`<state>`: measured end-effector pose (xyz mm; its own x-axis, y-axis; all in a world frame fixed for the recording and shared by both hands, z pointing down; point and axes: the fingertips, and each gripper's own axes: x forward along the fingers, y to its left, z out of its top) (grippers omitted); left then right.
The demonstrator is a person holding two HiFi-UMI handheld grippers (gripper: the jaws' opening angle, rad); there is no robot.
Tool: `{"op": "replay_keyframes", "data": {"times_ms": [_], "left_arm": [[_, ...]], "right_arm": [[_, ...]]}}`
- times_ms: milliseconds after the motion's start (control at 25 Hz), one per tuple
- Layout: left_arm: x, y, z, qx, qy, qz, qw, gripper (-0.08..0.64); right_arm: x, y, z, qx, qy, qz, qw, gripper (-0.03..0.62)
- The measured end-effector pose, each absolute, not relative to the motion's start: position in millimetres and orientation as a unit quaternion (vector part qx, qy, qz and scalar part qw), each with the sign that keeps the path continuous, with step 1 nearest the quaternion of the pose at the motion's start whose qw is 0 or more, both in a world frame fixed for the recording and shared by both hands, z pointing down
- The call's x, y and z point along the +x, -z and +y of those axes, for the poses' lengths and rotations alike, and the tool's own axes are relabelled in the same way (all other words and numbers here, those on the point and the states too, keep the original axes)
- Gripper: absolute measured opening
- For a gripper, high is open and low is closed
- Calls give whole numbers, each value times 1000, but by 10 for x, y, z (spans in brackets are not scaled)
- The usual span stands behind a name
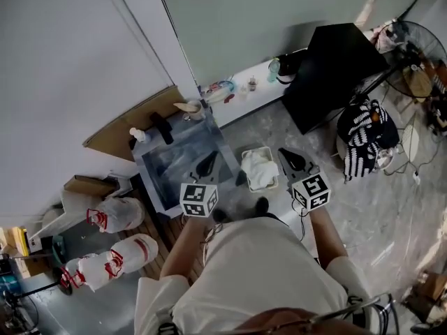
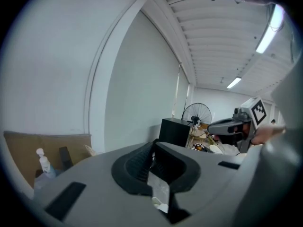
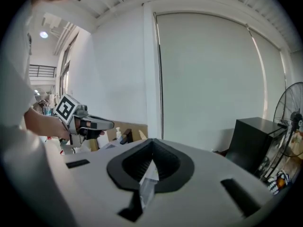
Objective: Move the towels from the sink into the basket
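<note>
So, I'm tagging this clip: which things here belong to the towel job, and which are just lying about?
Job in hand:
sink
basket
white towels, in the basket
left gripper and right gripper, both shut and empty

Lying about:
fan
black box
striped cloth
soap bottle
tied white bags

Your left gripper (image 2: 154,146) is pointing out across the room with its jaws pressing together, and nothing is sitting between them. Something pale is showing through the slot below, can't tell what. Off to the left a pump bottle (image 2: 44,163) and a black tap (image 2: 65,157) are standing in front of a brown board (image 2: 28,143). Further back a black box (image 2: 174,130) and a fan (image 2: 196,113) are sitting by the wall. Your right gripper (image 2: 211,128) is hovering at the right, with its marker cube (image 2: 259,110) facing you.
</note>
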<state>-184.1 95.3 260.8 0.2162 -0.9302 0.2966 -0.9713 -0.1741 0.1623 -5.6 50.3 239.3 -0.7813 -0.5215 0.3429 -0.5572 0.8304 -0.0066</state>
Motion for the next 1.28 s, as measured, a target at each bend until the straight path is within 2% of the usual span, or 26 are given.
{"op": "replay_keyframes", "data": {"times_ms": [560, 1280], "left_arm": [[-1987, -2272, 1191, 769, -47, -624, 130, 21], [-2099, -2292, 1268, 762, -43, -632, 136, 21]], "right_arm": [[20, -2139, 638, 305, -52, -940, 140, 3], [-75, -2109, 729, 301, -49, -943, 134, 3]]}}
